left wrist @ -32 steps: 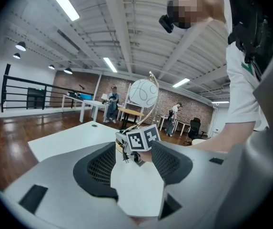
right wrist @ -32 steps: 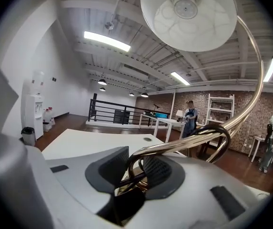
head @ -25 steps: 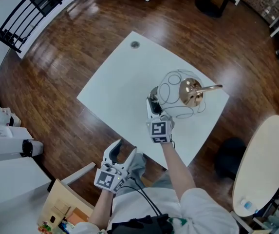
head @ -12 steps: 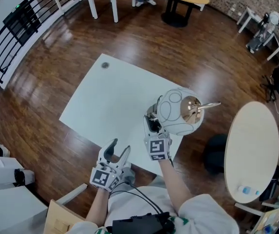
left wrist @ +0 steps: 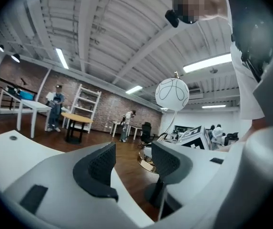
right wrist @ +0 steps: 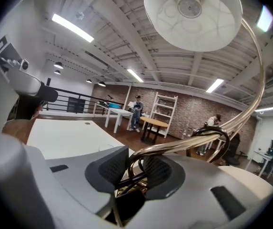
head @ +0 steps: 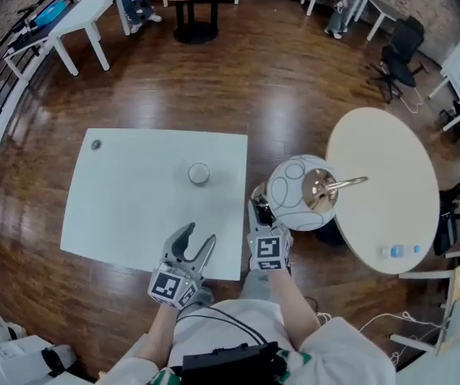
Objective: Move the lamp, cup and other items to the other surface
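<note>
My right gripper [head: 259, 205] is shut on the thin gold stem of the lamp [head: 300, 192] and holds it in the air over the wood floor, between the two tables. The lamp has a white globe shade with black line drawing and a gold base [head: 323, 191]. In the right gripper view the stem [right wrist: 174, 147] runs between the pads and the shade [right wrist: 191, 13] hangs overhead. A small white cup [head: 199, 173] stands on the white square table [head: 117, 207]. My left gripper [head: 198, 236] is open and holds nothing, above that table's near edge. In the left gripper view the lamp [left wrist: 172, 93] shows beyond the open left gripper [left wrist: 134, 161].
A round beige table [head: 382, 175] stands to the right, with a small blue and white item [head: 396, 251] near its front edge. A cable grommet [head: 95, 144] sits at the white table's far left corner. Further tables, office chairs and people are at the back.
The lamp has left the white table and now hangs right of it, near the round table. Both grippers swung right. The cup has come into view.
</note>
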A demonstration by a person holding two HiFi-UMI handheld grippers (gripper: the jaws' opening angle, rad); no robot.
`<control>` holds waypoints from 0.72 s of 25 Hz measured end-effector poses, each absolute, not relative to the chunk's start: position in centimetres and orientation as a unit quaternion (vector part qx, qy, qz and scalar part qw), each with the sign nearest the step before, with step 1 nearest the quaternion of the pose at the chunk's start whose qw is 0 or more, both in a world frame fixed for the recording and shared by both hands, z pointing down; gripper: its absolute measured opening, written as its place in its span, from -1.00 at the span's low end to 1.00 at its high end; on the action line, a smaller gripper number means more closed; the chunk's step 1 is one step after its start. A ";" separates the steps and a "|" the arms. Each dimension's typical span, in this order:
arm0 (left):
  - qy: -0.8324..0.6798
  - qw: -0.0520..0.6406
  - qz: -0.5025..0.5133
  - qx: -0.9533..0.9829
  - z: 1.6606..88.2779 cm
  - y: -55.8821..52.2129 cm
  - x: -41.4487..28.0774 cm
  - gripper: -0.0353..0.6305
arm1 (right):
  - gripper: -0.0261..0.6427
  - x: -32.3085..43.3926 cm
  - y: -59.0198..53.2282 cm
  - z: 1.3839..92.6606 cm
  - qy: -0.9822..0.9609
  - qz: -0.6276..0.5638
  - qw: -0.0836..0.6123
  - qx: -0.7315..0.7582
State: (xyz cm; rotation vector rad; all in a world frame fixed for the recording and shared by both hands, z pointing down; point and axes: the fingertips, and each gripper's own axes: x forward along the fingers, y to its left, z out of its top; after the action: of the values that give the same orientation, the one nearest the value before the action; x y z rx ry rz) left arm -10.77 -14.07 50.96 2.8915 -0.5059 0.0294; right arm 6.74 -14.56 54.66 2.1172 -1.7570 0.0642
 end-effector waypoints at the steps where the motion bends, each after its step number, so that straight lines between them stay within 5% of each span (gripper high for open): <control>1: -0.153 0.106 0.013 0.982 51.1 -13.6 -9.2 -0.25 | -0.55 8.4 -13.3 54.8 -0.612 0.029 0.194 0.766; 18: 0.127 0.097 0.039 0.986 51.5 1.5 17.0 -0.25 | -0.55 33.0 12.1 57.4 -0.377 0.099 0.186 0.902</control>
State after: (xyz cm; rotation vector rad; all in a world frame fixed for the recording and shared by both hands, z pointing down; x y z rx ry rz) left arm 17.02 1.50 51.49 2.9207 0.3768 0.1146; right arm 33.01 12.14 57.39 2.5402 -1.0615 0.2799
